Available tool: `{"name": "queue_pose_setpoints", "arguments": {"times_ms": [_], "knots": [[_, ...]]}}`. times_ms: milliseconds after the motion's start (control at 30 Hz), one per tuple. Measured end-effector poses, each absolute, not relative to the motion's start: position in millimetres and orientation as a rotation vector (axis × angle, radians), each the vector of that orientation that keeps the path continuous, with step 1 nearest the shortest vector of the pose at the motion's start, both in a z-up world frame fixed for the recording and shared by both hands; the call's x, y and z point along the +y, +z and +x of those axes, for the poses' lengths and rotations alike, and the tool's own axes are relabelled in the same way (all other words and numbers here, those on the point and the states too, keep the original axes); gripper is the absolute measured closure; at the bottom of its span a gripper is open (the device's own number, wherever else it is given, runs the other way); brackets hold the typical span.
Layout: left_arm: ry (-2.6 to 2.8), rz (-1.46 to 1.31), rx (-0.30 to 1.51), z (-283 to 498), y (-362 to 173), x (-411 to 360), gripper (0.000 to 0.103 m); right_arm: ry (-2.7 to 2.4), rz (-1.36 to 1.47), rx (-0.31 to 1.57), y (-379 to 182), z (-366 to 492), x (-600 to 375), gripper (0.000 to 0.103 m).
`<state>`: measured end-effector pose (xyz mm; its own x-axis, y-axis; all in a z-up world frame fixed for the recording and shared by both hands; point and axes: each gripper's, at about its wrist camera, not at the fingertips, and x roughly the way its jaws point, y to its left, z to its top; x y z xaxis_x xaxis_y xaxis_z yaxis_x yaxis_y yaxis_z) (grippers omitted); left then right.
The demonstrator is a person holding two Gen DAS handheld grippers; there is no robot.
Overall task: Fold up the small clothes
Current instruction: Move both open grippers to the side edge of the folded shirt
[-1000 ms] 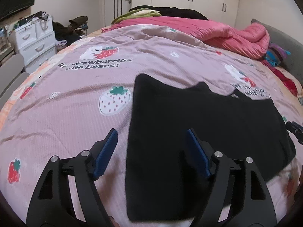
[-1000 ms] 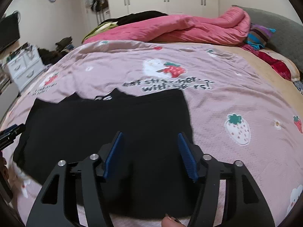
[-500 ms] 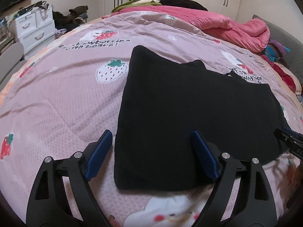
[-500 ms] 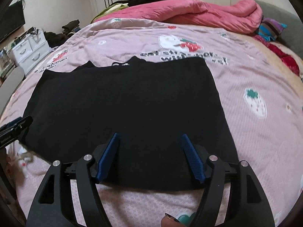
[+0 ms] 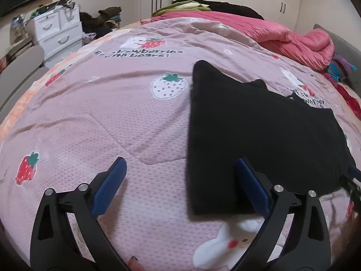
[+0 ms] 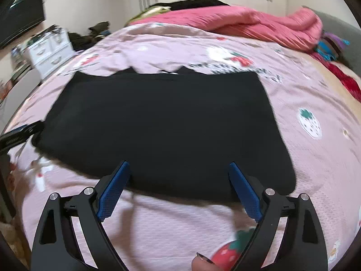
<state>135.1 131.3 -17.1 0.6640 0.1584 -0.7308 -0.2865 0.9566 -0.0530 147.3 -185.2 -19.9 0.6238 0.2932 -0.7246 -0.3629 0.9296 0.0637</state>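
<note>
A black garment (image 6: 167, 124) lies spread flat on the pink strawberry-print bedsheet (image 6: 315, 162). My right gripper (image 6: 179, 180) hovers over its near edge. The jaws are opening wide, and neither blue pad presses the cloth. In the left wrist view the black garment (image 5: 259, 131) fills the right half. My left gripper (image 5: 180, 176) hangs above its near left corner, jaws opening too. Its right finger (image 5: 250, 185) is over the cloth and its left finger (image 5: 110, 180) over bare sheet. Each view catches the other gripper's tip at its edge: (image 5: 354, 174), (image 6: 20, 133).
A rolled pink quilt (image 5: 293, 38) and dark clothes are piled at the far end of the bed. A white drawer unit (image 5: 58, 33) and a heap of clothes stand beyond the bed's left side. A grey headboard (image 6: 338, 36) is at the right, and wardrobes line the back wall.
Both grippers have opened wider and drawn back towards the garment's near edge. The left one has shifted left, so the garment now lies to its right. The garment stays flat.
</note>
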Motion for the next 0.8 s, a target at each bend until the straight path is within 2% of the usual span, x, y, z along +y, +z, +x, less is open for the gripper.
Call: {"name": "queue_pose_setpoints", "arguments": {"times_ms": [433, 800], "knots": [[0.326, -0.255, 0.796, 136.7, -15.0, 174.8, 0.01, 0.53, -0.298, 0.692, -8.3, 118.0, -91.7, 0.009], [0.323, -0.277, 0.794, 164.0, -9.0, 188.4, 0.01, 0.598, -0.529, 0.641, -27.4, 107.0, -20.7, 0.009]]}}
